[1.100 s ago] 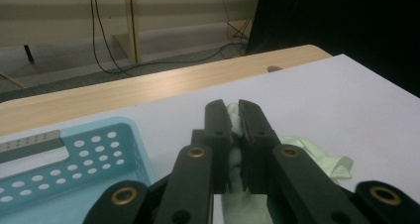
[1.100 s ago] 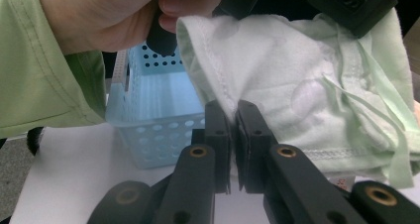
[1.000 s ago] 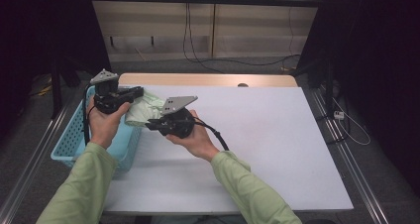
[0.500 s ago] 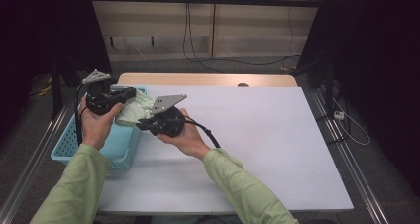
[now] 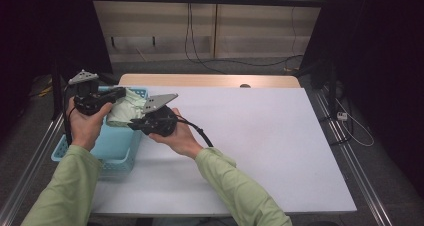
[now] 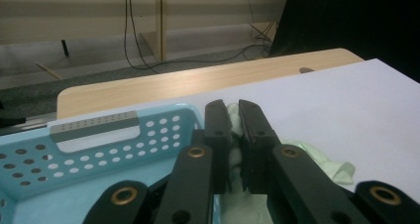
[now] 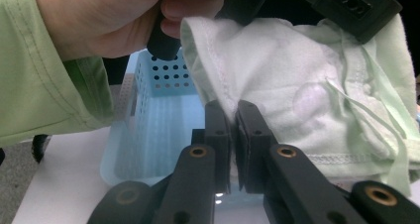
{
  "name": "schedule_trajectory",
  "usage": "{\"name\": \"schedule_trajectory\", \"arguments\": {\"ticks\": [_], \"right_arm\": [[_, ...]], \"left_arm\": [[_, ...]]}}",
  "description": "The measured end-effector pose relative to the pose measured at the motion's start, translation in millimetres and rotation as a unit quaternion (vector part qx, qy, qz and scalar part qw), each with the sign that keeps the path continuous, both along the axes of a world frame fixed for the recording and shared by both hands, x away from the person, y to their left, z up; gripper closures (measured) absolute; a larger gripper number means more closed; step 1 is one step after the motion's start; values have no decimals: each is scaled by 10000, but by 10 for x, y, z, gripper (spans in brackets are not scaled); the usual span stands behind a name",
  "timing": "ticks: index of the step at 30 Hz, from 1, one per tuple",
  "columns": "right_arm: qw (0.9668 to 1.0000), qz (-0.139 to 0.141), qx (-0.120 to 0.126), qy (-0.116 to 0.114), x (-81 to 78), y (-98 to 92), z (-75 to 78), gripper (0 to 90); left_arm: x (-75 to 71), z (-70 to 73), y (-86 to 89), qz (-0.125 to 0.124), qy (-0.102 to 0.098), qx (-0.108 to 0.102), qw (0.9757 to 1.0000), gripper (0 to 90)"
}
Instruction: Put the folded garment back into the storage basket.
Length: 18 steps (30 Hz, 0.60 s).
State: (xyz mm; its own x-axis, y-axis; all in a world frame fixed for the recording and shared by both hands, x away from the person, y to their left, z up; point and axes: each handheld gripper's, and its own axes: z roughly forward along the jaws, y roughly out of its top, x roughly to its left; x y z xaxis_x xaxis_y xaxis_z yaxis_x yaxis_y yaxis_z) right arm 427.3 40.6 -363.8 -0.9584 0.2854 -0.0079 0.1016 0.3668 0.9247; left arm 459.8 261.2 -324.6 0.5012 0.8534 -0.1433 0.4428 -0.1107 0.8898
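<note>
From above, at the left of the frame, both hands carry a pale green cloth (image 5: 126, 108) over the light blue basket (image 5: 112, 148) that sits on the white table's (image 5: 260, 136) left edge. The left gripper (image 5: 117, 92) pinches the cloth's far side, the right gripper (image 5: 134, 126) its near side, so the bundle hangs between them just above the basket's far end.

Now the left gripper view: the two black jaws are clamped tight on a fold of cloth (image 6: 236, 130) at centre frame. The basket's perforated wall (image 6: 89, 140) fills the lower left, and a loose corner of cloth trails onto the table at the lower right.

On to the right gripper view: its jaws, low at centre, are closed on the stitched hem of the cloth (image 7: 297, 85), which billows across the upper right. The other hand (image 7: 99, 16) sits upper left, the basket (image 7: 158, 130) directly beneath.

My read: they are about to drop it in. To do it well, bring both grippers further over the basket's middle and lower them until that trailing corner is inside the rim. Then let go with both sides together, so nothing drapes over the wall.
</note>
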Motion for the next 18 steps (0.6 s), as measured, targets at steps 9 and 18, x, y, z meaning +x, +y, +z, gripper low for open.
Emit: {"name": "schedule_trajectory", "arguments": {"ticks": [9,18], "right_arm": [[10000,52,36,63,40,124,-47,862],[10000,57,6,67,85,250,-52,862]], "left_arm": [[-13,-33,170,156,9,-109,9998,842],[-5,-35,314,302,29,-159,9994,842]]}}
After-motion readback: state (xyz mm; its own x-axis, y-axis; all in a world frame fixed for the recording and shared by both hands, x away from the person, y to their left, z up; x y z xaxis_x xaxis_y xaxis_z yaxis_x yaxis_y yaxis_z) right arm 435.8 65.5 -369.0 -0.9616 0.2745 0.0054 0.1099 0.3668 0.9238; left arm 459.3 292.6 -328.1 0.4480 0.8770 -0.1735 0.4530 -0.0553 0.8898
